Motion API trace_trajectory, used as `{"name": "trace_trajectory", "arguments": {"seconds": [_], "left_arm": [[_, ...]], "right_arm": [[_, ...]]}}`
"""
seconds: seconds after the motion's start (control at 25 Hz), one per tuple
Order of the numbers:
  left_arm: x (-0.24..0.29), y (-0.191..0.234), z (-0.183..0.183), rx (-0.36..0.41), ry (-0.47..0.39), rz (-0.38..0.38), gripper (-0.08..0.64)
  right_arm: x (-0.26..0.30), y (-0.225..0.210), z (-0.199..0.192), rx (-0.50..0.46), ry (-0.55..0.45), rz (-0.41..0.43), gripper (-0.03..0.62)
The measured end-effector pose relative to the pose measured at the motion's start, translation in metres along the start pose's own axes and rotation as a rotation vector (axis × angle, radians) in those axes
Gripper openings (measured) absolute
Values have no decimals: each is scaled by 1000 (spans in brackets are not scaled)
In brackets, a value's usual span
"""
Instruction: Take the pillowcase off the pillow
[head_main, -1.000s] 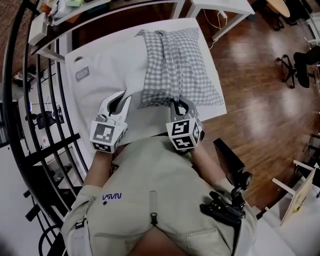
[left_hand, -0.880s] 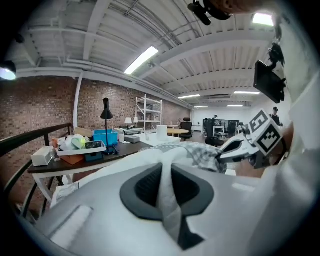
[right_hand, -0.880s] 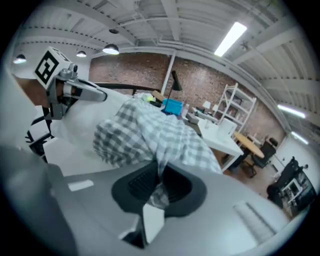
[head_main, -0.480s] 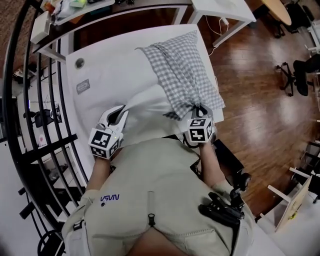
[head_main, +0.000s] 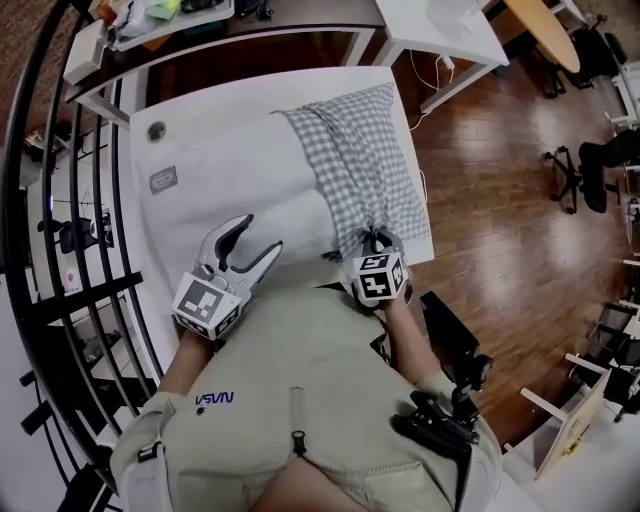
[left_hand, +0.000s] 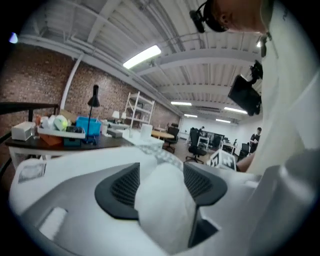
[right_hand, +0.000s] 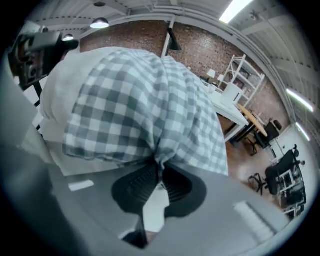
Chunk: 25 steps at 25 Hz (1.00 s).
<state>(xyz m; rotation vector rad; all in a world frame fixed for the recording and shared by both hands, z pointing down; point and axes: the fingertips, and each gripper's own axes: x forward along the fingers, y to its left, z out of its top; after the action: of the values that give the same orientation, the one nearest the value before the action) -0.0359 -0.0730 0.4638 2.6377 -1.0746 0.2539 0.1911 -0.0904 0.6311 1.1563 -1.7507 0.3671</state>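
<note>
Mid-strip on the white tabletop (head_main: 180, 130): the right tool (head_main: 372, 240) clamps the grey-checked fabric pillowcase's (head_main: 360, 170) hem. The left tool's (head_main: 262, 235) jaws have just been opening, with the plump white pillow (head_main: 270, 190) loose between them. Next, probably: regrip the pillow and pull apart.

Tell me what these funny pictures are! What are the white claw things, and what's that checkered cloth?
A person holds two claw tools called grippers, one in each hand. The top-down picture comes from a camera on their head. The other two come from cameras riding on each claw. On the white table lies a white pillow, partly covered by a checkered pillowcase. The right gripper is pinched shut on the pillowcase's bunched end. The left gripper has just been opening its jaws, with the pillow's corner between them.
</note>
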Motion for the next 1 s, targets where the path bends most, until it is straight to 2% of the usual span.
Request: {"name": "trace_trajectory", "arguments": {"seconds": [0.08, 0.2, 0.28, 0.36, 0.44, 0.48, 0.56, 0.64, 0.68, 0.72, 0.8, 0.88, 1.0], "left_arm": [[11, 17, 31, 23, -94, 68, 265], [43, 73, 46, 49, -121, 217, 266], [67, 106, 47, 52, -88, 294, 267], [92, 126, 30, 64, 18, 328, 268], [112, 131, 2, 75, 137, 315, 271], [118, 128, -10, 73, 180, 294, 257], [121, 113, -26, 62, 249, 238, 158], [117, 99, -31, 73, 277, 198, 70], [113, 93, -31, 79, 272, 186, 47], [109, 87, -30, 82, 258, 177, 35], [99, 76, -26, 87, 217, 164, 29], [88, 62, -23, 92, 176, 152, 28], [71, 38, -23, 85, 128, 132, 26]], "right_arm": [[0, 6, -1, -5, 1, 16, 25], [-3, 12, -2, -4, 0, 34, 28], [-8, 14, -2, -14, -5, 48, 32], [-16, 14, -2, -7, -5, 78, 41], [-30, 16, -2, 42, 19, 166, 51], [-40, 17, -1, 81, 38, 243, 65], [-68, 19, 18, 162, 24, 428, 69], [-103, 12, 61, 177, -97, 559, 24], [-118, 4, 88, 167, -179, 586, 21], [-128, -5, 115, 153, -259, 584, 21], [-126, -25, 163, 119, -374, 517, 44], [-102, -31, 201, 64, -412, 441, 118], [-59, -17, 249, -40, -402, 370, 164]]}}
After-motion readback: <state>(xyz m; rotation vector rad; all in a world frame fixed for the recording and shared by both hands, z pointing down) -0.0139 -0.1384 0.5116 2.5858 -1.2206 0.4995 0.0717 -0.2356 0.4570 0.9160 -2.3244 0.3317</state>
